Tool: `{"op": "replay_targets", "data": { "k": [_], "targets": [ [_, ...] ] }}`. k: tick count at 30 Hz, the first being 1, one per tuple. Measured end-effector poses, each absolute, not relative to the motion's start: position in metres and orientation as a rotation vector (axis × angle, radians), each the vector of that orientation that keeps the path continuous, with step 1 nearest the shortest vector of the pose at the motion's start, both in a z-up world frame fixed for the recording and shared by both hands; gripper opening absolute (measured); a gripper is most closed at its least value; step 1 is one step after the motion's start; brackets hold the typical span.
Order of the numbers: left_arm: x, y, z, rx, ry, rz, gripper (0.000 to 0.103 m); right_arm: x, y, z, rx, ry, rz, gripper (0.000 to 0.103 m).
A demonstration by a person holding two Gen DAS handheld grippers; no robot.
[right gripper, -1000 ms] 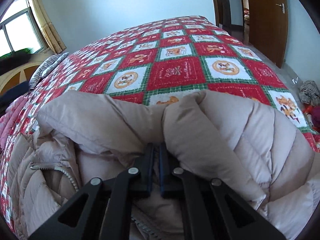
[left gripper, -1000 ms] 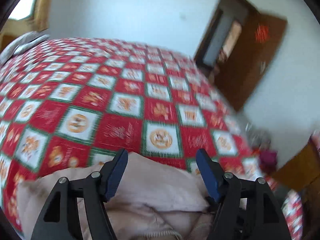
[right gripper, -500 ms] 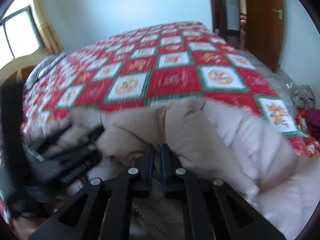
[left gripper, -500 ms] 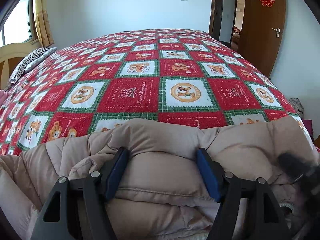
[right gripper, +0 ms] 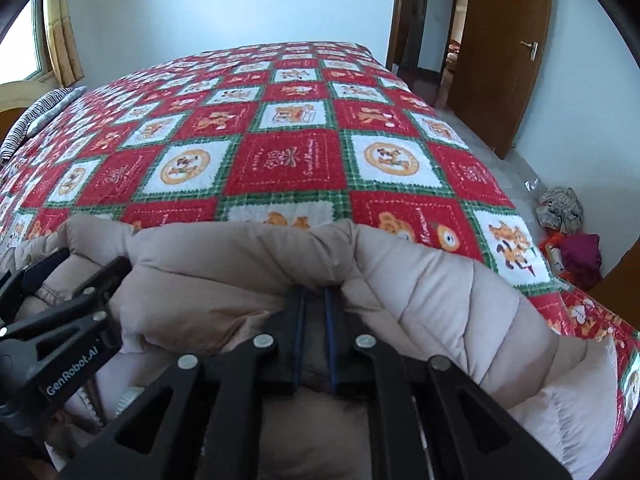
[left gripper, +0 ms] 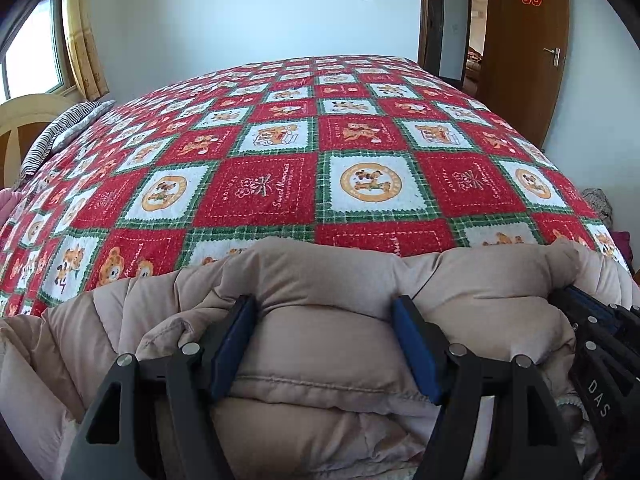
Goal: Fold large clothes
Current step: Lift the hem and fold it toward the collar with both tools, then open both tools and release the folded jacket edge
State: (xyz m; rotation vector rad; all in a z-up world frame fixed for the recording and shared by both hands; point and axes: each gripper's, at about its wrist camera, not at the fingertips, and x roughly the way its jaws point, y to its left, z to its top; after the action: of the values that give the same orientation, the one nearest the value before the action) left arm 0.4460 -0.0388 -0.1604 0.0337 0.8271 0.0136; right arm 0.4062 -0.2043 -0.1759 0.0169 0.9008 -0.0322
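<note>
Count: one beige padded coat (left gripper: 320,344); two grippers; one red-and-white checked quilt (left gripper: 280,184); one brown door (right gripper: 504,56)
Coat: bunched in puffed folds at the quilt's near edge; one quilted panel spreads toward the door side
Left gripper (left gripper: 324,312): jaws spread wide; a swollen roll of coat sits between the blue pads, which press its flanks
Right gripper (right gripper: 314,300): jaws drawn nearly together, pinching a fold of coat; it sits just beside the left gripper, on its door side
Quilt: stretches away beyond the coat
</note>
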Motion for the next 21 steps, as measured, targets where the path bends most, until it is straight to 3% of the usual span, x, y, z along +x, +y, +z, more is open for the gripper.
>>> {"op": "replay_targets", "data": {
  "k": [21],
  "targets": [
    [0.4471,-0.0438,-0.1606,0.069,0.834,0.033,0.072,0.4034,-0.2067,-0.1762,0.042,0.879,-0.035,0.011]
  ]
}}
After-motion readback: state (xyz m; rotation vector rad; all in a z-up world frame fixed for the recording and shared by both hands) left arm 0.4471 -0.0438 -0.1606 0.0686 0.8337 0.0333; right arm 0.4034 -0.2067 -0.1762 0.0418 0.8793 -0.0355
